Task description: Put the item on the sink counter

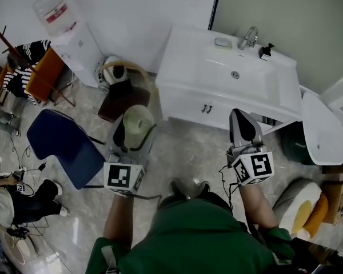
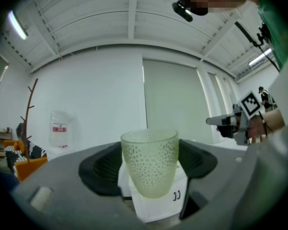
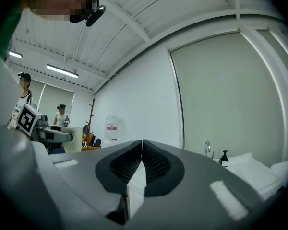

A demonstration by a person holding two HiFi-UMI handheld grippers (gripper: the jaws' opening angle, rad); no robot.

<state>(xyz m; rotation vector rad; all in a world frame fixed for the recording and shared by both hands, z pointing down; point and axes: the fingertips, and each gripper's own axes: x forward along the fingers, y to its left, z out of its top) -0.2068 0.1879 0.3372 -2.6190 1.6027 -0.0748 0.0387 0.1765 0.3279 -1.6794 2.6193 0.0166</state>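
Floor: pale grey marbled tile (image 1: 200,147), glossy. A white wall (image 1: 148,10) meets a grey-green panel (image 1: 286,10) at a dark vertical strip. Along them stand a white sink cabinet (image 1: 186,53), a water dispenser (image 1: 83,53) to its left and an orange chair (image 1: 43,73) beside that; a dark blue chair (image 1: 63,144) sits out on the floor. Ceiling (image 2: 110,18): white ribbed panels lit by strip lights (image 2: 17,25); a brown coat stand (image 2: 29,114) stands near the white wall.

One cup (image 1: 138,119), two tongs (image 1: 136,131) (image 1: 240,119), one sink (image 1: 240,80), one faucet (image 1: 249,37), one chair (image 1: 63,144)
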